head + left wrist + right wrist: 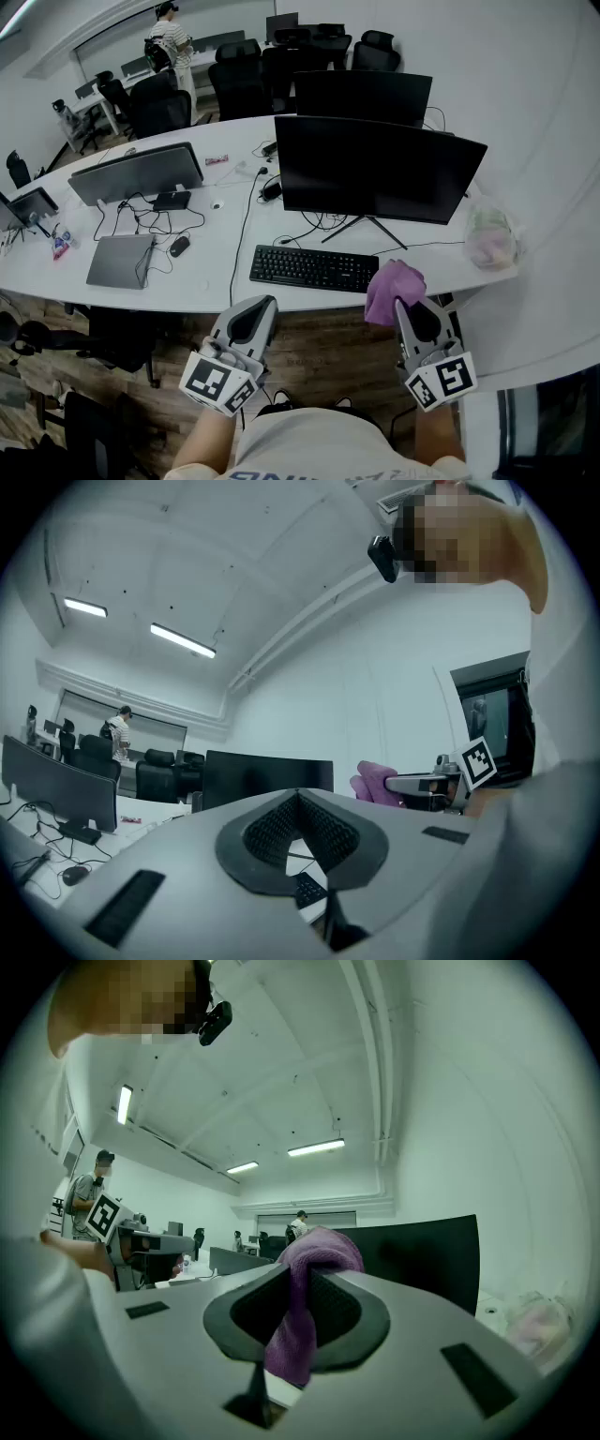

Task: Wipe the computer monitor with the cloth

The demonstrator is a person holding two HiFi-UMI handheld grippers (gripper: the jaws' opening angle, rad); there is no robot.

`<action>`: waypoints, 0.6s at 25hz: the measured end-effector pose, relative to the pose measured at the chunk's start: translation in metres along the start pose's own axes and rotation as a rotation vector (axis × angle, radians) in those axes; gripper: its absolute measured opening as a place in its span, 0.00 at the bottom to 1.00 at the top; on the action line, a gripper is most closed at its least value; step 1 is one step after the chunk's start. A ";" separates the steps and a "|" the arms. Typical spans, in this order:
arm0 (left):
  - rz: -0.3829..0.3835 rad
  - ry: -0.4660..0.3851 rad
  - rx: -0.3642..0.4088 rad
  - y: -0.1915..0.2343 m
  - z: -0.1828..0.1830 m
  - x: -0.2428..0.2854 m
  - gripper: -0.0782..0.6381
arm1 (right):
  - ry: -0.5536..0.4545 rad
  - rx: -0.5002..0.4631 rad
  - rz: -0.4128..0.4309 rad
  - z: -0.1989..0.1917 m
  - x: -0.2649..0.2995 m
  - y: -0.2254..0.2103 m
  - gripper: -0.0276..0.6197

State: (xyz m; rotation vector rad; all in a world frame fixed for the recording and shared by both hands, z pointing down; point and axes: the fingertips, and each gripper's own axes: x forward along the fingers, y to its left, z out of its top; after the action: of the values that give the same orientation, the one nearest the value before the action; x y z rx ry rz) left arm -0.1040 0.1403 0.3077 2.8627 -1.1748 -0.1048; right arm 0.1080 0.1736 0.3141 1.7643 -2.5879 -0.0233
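Right hand-held gripper (403, 307): clamped on purple cloth (394, 284) | left hand-held gripper (261, 307): closed, empty | risk: monitor (375, 169) tipped back if pressed hard

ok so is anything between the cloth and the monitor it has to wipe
Nothing visible blocks it. The right gripper holds the cloth at the desk edge; only the keyboard lies low on the desk before the monitor.

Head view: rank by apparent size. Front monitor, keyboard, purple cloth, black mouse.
1. front monitor, clearly the largest.
2. keyboard.
3. purple cloth. It is held in the right gripper, nearer the camera and partly hidden, so this rank is less sure.
4. black mouse, the smallest.
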 end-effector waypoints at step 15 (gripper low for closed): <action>-0.002 0.007 -0.004 -0.003 -0.002 0.005 0.12 | -0.023 0.034 0.014 0.003 -0.002 -0.003 0.15</action>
State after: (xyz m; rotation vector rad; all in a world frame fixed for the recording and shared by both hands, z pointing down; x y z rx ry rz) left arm -0.0979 0.1390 0.3098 2.8585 -1.1684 -0.0980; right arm 0.1116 0.1743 0.3112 1.7675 -2.6321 0.0009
